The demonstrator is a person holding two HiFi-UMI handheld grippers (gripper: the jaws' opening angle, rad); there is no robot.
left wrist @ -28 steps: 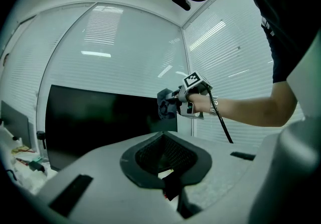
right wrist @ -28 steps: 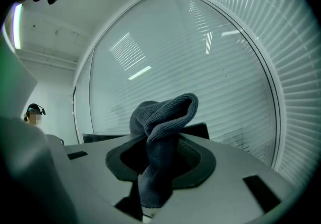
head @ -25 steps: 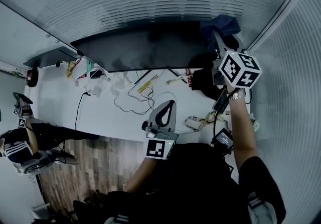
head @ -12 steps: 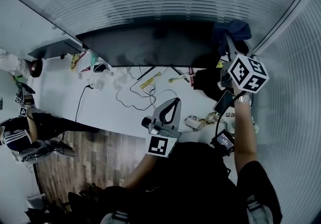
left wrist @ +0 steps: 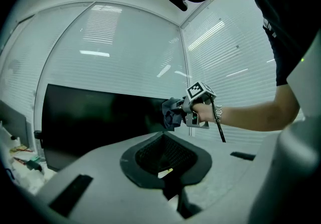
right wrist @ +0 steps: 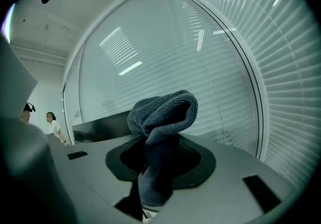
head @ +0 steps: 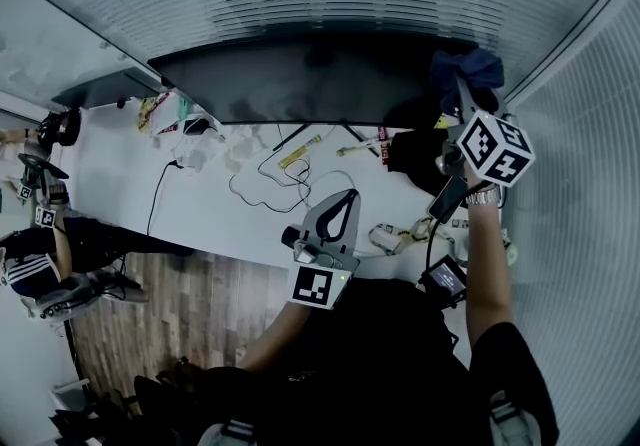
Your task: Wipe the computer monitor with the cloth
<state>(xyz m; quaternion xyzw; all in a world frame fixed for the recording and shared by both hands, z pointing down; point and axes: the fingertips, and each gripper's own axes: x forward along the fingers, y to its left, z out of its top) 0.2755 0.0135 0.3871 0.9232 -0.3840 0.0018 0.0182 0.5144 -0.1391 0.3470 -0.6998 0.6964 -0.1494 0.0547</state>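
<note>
Right gripper (head: 462,86) raised at arm's length, jaws clamped on a bunched blue-grey cloth (head: 464,66). Cloth up against the right end of the black computer monitor (head: 300,84), near its top corner; in actual contact with the screen or just off it, cannot tell. In the right gripper view, cloth folded over itself and bulging above the jaws, with slatted blinds (right wrist: 281,67) behind. Left gripper (head: 343,200) held low over the near edge of the white desk (head: 215,224), well apart from the monitor, jaws together with nothing between them. On the desk below the screen: loose cables (head: 285,184), small yellow and red items, a dark bundle (head: 415,159) near the right end. Screen dark, unlit. At far left, another person (head: 35,274) down on the wooden floor.
</note>
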